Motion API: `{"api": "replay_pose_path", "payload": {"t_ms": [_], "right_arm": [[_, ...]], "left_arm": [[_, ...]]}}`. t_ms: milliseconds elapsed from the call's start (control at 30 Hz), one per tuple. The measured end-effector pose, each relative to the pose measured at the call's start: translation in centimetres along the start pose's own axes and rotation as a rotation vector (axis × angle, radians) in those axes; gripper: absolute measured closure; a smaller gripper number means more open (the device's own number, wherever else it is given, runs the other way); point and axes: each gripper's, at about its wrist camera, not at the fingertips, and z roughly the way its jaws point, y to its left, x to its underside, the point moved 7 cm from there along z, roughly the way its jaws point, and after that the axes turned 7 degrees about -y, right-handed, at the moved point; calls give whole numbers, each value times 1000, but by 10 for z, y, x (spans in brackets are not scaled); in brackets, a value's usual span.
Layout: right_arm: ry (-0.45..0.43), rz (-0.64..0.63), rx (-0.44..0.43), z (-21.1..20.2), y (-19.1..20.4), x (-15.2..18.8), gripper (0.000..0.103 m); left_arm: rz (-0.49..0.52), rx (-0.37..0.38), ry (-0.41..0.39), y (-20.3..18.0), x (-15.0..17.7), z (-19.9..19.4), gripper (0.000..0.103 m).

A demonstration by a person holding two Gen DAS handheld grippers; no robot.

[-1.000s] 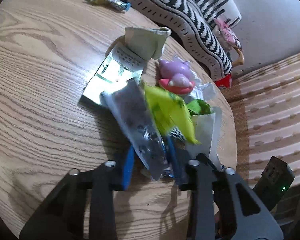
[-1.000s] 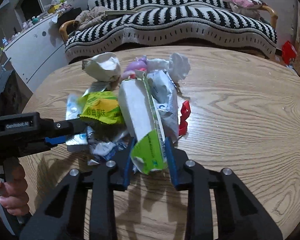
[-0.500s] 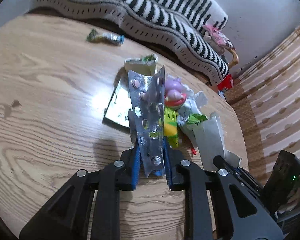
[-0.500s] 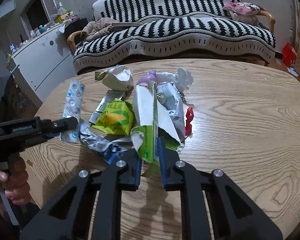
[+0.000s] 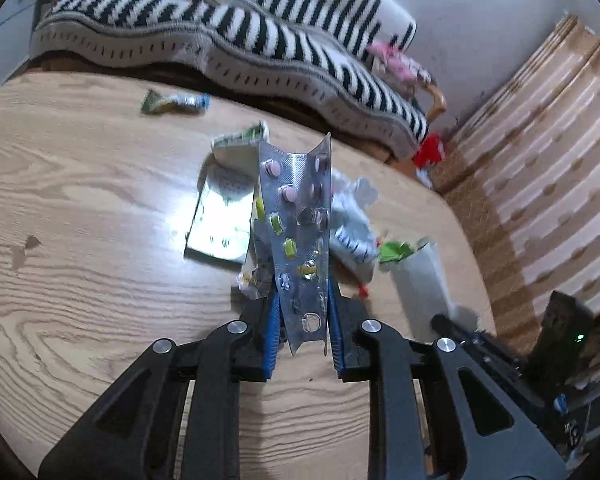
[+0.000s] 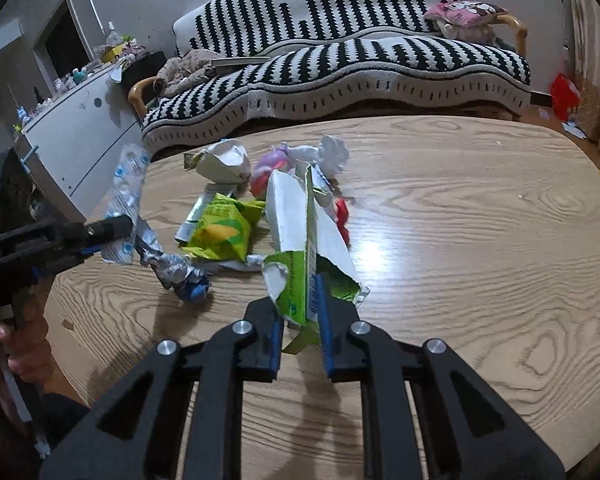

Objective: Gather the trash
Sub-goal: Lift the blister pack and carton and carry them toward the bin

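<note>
Both grippers clamped on trash above the wooden table (image 6: pixel 480 264)

Left gripper (image 5: pixel 303 320) pinches a foil blister pack (image 5: pixel 296 232), its top rising toward 12 o'clock and hiding part of the heap; right gripper (image 6: pixel 300 320) squeezes a torn green-and-white carton (image 6: pixel 304 240), its lower edge hidden between the pads. A blurred candy wrapper (image 5: pixel 176 102) lies at 11 o'clock

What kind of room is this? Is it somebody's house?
Probably a living room in a home. A striped sofa stands behind a wooden table strewn with trash, a pink cushion lies on the sofa, and a white cabinet holds bottles and knick-knacks.
</note>
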Motion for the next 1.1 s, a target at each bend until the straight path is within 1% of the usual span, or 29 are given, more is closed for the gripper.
{"api": "replay_pose_path", "payload": {"t_ms": [67,133,200,233,267,367,467,600,700,800,833,900,967,1000,1100], "right_arm": [[0,2,6,-3,-2,1,88],[-3,0,7,-5,-3,1,88],[-1,-2,7,-6,-3,1,88],[-1,-4,9,-6,-2,2,88],[0,-5,9,-6,-2,3,88],[-1,-7,12,-7,-1,3,88],[-6,-5,13,-9,-1,2,88],[-11,-7,19,-11,-2,1,87],[-17,-8,29,-17,-5,1,88],[-28,0,54,-28,-17,3,88],[-32,8,68,-34,-24,5,88],[-38,30,100,-46,-42,10,88],[-44,67,149,-62,-67,19,88],[-48,100,174,-73,-85,25,88],[-68,163,249,-104,-126,39,88]], "left_arm": [[-11,-13,10,5,1,3,83],[2,-19,-18,7,-3,-2,81],[7,-38,-30,9,-6,-3,72],[10,-40,-23,11,-6,-1,70],[15,-54,-8,13,-5,3,78],[-1,-69,17,22,-1,8,86],[-6,-89,14,29,0,7,88],[24,-106,-45,27,-7,-8,88],[68,-89,-44,13,-5,-11,88],[148,-85,-31,-11,2,-6,88],[185,-77,-26,-24,7,-3,88],[237,-72,-22,-43,12,1,88],[325,-60,-13,-75,25,10,88],[345,-51,-8,-84,29,12,88],[436,-2,24,-130,54,26,88]]}}
